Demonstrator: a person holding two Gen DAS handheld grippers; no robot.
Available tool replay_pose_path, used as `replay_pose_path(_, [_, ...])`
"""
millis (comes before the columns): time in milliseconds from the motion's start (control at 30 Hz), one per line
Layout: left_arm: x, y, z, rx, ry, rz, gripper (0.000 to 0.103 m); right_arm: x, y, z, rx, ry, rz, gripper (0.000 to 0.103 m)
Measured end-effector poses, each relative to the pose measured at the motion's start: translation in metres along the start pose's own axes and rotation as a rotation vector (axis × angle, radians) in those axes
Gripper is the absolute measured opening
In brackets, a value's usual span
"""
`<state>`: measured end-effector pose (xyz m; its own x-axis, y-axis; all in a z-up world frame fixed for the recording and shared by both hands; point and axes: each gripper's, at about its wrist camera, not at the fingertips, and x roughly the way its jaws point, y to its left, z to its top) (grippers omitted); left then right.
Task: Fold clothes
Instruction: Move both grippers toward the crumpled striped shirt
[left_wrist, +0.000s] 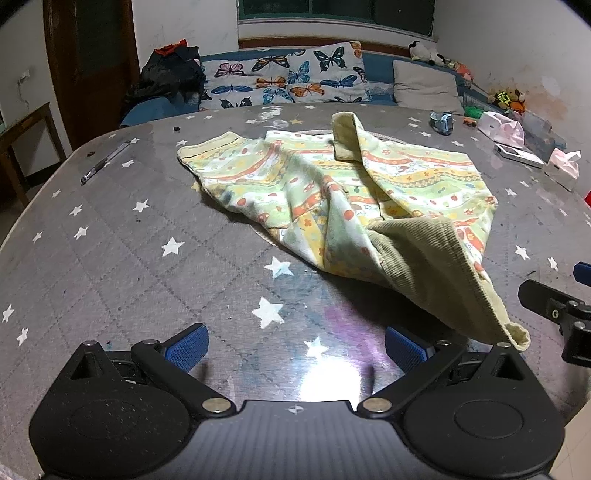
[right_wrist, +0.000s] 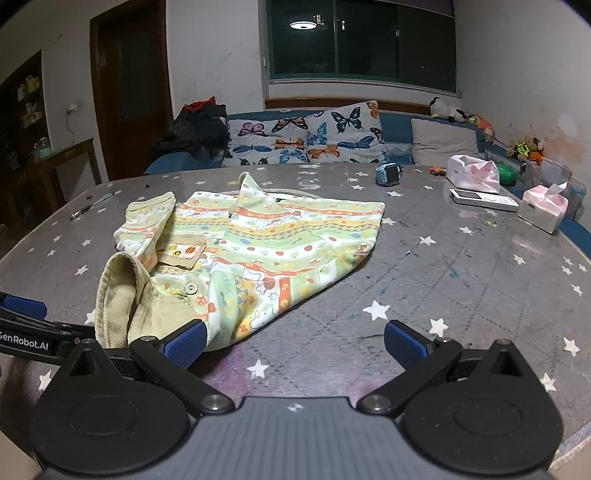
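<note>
A small child's garment (left_wrist: 369, 195) with green, yellow and orange striped print and a tan corduroy outside lies crumpled on the grey star-patterned table (left_wrist: 147, 258). In the right wrist view the garment (right_wrist: 266, 243) shows a pocket flap and a button, with a corduroy cuff rolled at its near left. My left gripper (left_wrist: 295, 347) is open and empty, just short of the garment's near corduroy corner. My right gripper (right_wrist: 293, 345) is open and empty; its left fingertip (right_wrist: 184, 343) sits at the garment's near edge. Each gripper shows at the edge of the other's view.
A pen (left_wrist: 105, 162) lies at the table's far left. A blue watch (right_wrist: 388, 173), a white phone (right_wrist: 484, 199) and pink tissue packs (right_wrist: 543, 208) sit at the far right. A sofa with butterfly pillows (right_wrist: 306, 138) stands behind the table.
</note>
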<state>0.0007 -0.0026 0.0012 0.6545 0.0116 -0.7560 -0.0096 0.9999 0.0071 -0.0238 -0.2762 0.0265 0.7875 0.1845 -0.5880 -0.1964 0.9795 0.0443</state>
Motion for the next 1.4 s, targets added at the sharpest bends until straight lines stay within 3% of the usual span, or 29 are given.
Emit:
replay_pose_path(867, [0.016, 0.012, 0.018, -0.024, 0.026, 0.030, 0.103, 0.032, 0.033, -0.006, -0.134, 0.094, 0.088, 0.103])
replay_pose_path(1400, [0.025, 0.010, 0.022, -0.037, 0.050, 0.026, 0.103, 0.037, 0.027, -0.003, -0.096, 0.106, 0.088, 0.103])
